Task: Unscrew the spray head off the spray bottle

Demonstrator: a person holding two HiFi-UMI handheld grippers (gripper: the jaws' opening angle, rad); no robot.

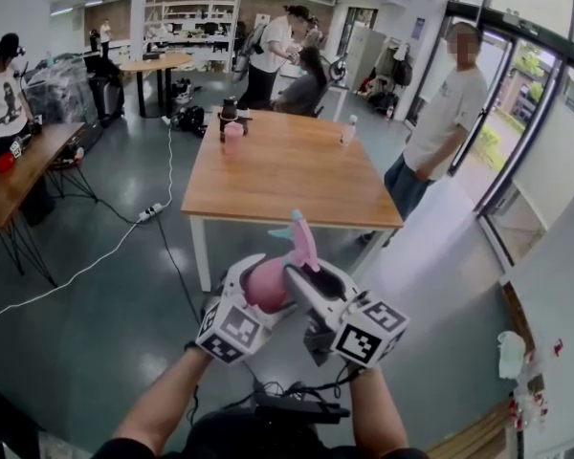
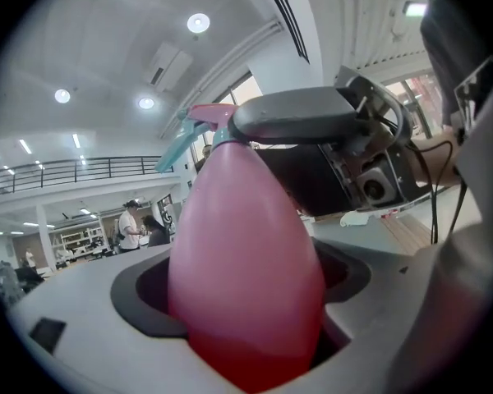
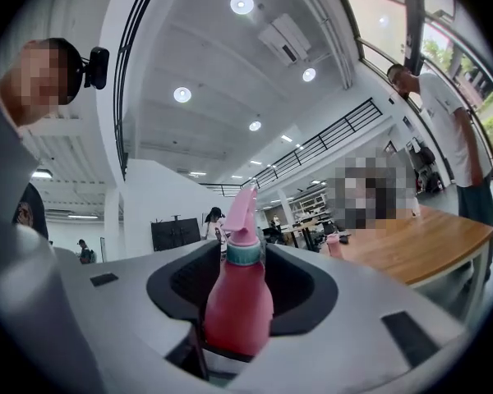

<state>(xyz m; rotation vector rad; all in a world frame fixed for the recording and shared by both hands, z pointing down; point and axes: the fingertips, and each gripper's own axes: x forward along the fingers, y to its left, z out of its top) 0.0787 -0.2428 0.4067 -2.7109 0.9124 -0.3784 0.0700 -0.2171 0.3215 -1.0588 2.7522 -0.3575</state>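
A pink spray bottle [image 1: 266, 285] with a pink spray head [image 1: 302, 243] and a teal trigger is held in the air in front of me. My left gripper [image 1: 253, 290] is shut on the bottle's fat body, which fills the left gripper view [image 2: 246, 253]. My right gripper [image 1: 309, 277] reaches in from the right at the neck. In the right gripper view the bottle [image 3: 237, 302] stands between the jaws, its teal collar [image 3: 245, 254] and spray head [image 3: 243, 210] level with the pads, and narrow gaps show on both sides. One right finger [image 2: 304, 115] lies across the bottle's top.
Ahead stands a wooden table [image 1: 297, 185] with a pink bottle [image 1: 232, 135] and a small clear bottle [image 1: 348, 130] at its far edge. A person [image 1: 440, 122] stands at its right by the glass doors. A white cable [image 1: 96, 256] runs over the floor; a desk [image 1: 10, 185] is at left.
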